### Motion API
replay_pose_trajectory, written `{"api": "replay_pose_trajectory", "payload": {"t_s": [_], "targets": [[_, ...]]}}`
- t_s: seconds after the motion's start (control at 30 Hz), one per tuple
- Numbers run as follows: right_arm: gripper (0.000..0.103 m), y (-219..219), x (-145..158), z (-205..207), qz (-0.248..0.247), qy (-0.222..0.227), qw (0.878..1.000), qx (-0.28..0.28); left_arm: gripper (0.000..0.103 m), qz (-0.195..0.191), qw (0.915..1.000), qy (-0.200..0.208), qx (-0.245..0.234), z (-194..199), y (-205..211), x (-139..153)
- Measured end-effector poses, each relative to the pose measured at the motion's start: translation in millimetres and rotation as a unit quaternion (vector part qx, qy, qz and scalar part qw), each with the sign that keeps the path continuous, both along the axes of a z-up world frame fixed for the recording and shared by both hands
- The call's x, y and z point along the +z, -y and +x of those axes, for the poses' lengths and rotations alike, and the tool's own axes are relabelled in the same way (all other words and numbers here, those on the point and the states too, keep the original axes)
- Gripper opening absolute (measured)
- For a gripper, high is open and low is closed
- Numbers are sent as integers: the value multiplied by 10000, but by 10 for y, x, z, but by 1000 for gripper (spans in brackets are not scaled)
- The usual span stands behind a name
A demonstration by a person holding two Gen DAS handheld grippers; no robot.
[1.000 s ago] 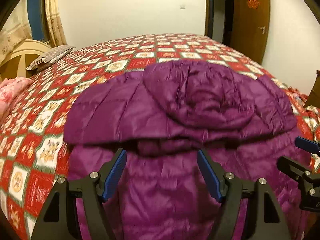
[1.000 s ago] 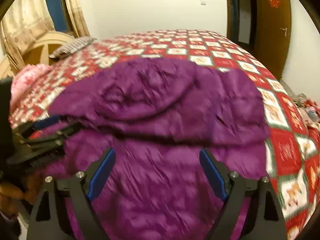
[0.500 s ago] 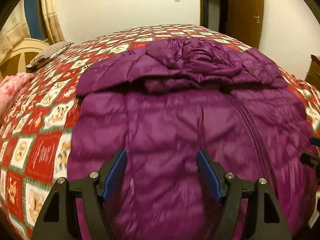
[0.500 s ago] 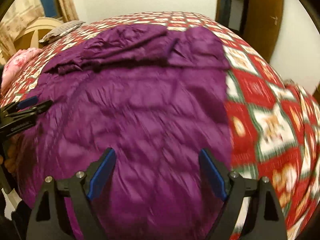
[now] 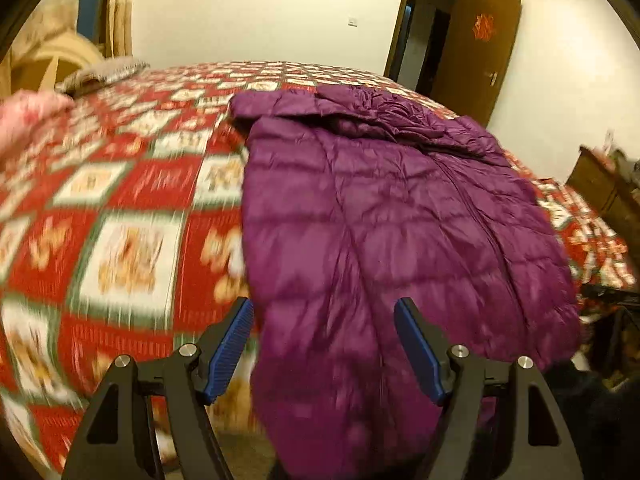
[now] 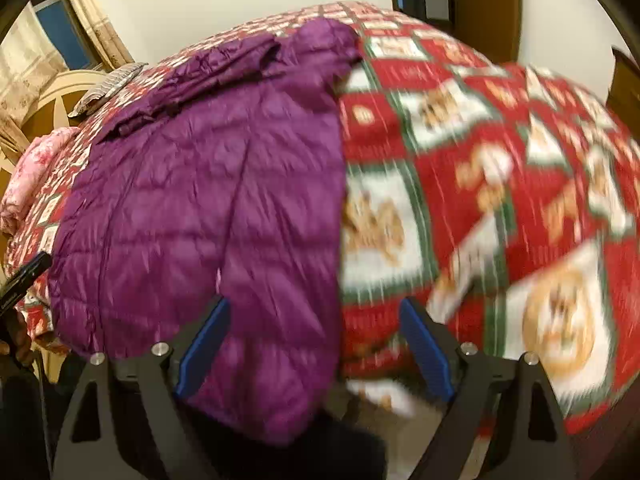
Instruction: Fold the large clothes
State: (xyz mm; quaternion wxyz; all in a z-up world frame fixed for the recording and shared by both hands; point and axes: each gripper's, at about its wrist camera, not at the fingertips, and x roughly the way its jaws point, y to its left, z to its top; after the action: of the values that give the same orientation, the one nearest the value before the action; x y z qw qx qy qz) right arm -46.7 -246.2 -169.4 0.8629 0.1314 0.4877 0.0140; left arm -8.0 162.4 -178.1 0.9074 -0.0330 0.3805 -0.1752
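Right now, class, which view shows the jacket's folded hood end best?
The left wrist view: the hood end lies sharp and unblocked across the jacket's top. The right wrist view shows it smaller, near the picture's top edge.

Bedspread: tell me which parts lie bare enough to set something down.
The bedspread is bare left of the purple jacket, up to the pink bedding and the grey pillow. Another bare stretch lies right of the jacket in the right wrist view. The jacket fills the middle.
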Motion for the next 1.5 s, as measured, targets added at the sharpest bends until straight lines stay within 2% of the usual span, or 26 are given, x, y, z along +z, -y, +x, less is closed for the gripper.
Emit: {"api": "replay_pose_trajectory", "payload": {"t_s": [0.1, 0.23, 0.3, 0.4, 0.47, 0.53, 0.6, 0.73, 0.83, 0.87, 0.9, 0.93, 0.97, 1.0, 1.07, 1.17, 1.3, 1.4, 1.5], "targets": [[88, -14, -147, -122, 241, -158, 9996, 24, 73, -236, 9993, -282, -49, -125, -114, -129], [88, -84, -256, -148, 465, -276, 9984, 178, 73, -708, 9962, -458, -204, -209, -167, -186], [88, -95, -289, -145, 570, -308, 9977, 199, 73, -815, 9944, -573, -359, -200, -135, -237], [88, -115, -343, -141, 852, -360, 9952, 308, 73, -655, 9932, -814, -522, -187, -53, -349], [79, -154, -391, -160, 938, -402, 9939, 408, 73, -338, 9946, -867, -456, -205, -31, -379], [75, -204, -411, -165, 979, -489, 9924, 564, 73, -150, 9966, -772, -256, -215, -91, -367], [75, -234, -391, -171, 964, -454, 9924, 620, 73, -217, 9967, -771, -133, -211, -188, -364], [75, -255, -404, -146, 1043, -399, 9916, 646, 73, -730, 9910, -1109, -173, -150, -253, -493], [74, -262, -479, -88, 1229, -482, 9891, 653, 73, -753, 9878, -1326, -318, -133, -159, -629], [65, -263, -502, -82, 1296, -503, 9881, 664, 72, -736, 9875, -1354, -321, -126, -141, -649], [56, -263, -514, -85, 1371, -491, 9870, 687, 66, -742, 9877, -1339, -314, -130, -134, -639], [38, -250, -511, -100, 1463, -471, 9854, 738, 42, -813, 9872, -1325, -364, -137, -131, -616], [26, -234, -504, -123, 1515, -445, 9844, 773, 27, -886, 9863, -1328, -413, -153, -137, -592], [22, -231, -475, -139, 1520, -400, 9842, 809, 24, -935, 9861, -1301, -450, -161, -138, -551], [15, -231, -389, -177, 1444, -289, 9848, 919, 12, -884, 9879, -1155, -545, -188, -128, -452], [12, -248, -234, -183, 1470, -60, 9835, 1053, 7, -971, 9891, -878, -673, -214, -101, -255], [11, -242, 35, -205, 1669, 434, 9783, 1150, 5, -1394, 9858, -422, -832, -212, -101, 75], [11, -239, 235, -221, 1716, 791, 9747, 1194, 5, -1487, 9845, -72, -925, -224, -62, 309], [11, -221, 399, -252, 1780, 1074, 9707, 1208, 5, -1740, 9799, 239, -947, -256, -130, 527]]}}
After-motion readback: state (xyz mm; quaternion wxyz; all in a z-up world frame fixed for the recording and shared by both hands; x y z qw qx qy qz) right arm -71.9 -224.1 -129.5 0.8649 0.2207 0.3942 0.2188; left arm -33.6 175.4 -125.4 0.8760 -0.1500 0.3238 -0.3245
